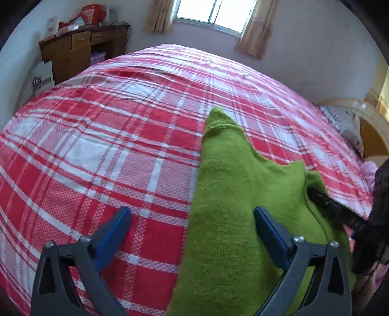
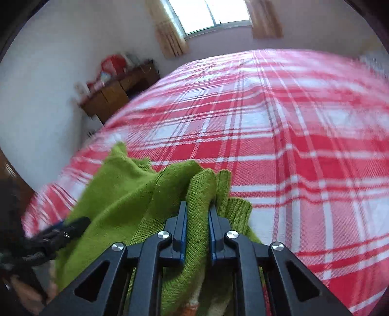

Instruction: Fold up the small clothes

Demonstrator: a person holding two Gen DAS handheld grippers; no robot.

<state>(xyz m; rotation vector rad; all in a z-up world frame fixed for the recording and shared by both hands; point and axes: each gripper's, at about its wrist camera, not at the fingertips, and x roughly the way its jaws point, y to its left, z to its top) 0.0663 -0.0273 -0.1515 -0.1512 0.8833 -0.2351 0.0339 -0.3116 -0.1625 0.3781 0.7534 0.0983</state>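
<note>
A small green knitted garment (image 1: 233,194) lies on the red and white plaid bed cover (image 1: 109,145). My left gripper (image 1: 192,231) is open just above the garment's left edge, its right finger over the knit. My right gripper (image 2: 197,214) is shut on a bunched fold of the green garment (image 2: 136,194) and lifts it a little off the plaid bed cover (image 2: 304,145). The right gripper's black finger shows in the left wrist view (image 1: 333,209) at the garment's right edge. The left gripper shows in the right wrist view (image 2: 65,231), blurred, at the lower left.
A wooden desk (image 1: 80,48) with red clutter stands at the far left by the wall. A curtained window (image 1: 214,14) is at the back. A pillow and a curved headboard (image 1: 364,116) lie at the right. The plaid cover stretches wide beyond the garment.
</note>
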